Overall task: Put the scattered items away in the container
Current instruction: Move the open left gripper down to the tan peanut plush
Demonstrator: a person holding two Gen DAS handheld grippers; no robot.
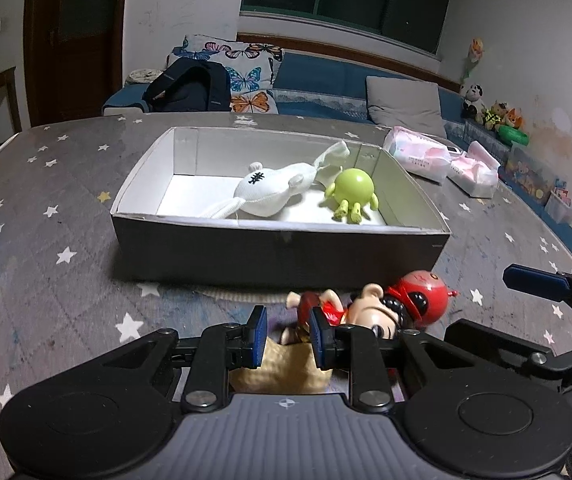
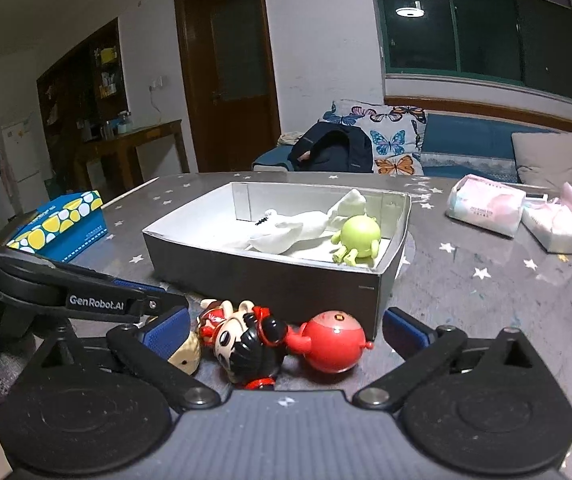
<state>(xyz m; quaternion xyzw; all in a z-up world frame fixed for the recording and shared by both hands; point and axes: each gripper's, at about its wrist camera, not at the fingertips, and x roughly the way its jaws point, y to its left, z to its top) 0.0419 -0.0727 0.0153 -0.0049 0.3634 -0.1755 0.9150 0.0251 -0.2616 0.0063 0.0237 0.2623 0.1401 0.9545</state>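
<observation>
A dark box with a white inside [image 1: 278,252] [image 2: 270,280] holds a white knitted plush [image 1: 266,194] [image 2: 290,232] and a green round figure [image 1: 353,192] [image 2: 360,240]. In front of the box lie a doll with a red outfit [image 1: 370,316] [image 2: 242,340] and a red round toy [image 1: 426,300] [image 2: 334,344]. A tan plush [image 1: 286,364] [image 2: 186,354] sits between my left gripper [image 1: 286,336] fingers, which are close together around it. My right gripper [image 2: 286,332] is open, its fingers on either side of the doll and red toy.
The table has a grey star-patterned cover [image 1: 66,220]. Two pink tissue packs [image 1: 418,152] [image 2: 486,208] lie right of the box. A blue and yellow tissue box [image 2: 62,228] stands at the left. A sofa with cushions and a dark backpack [image 1: 190,88] lies behind.
</observation>
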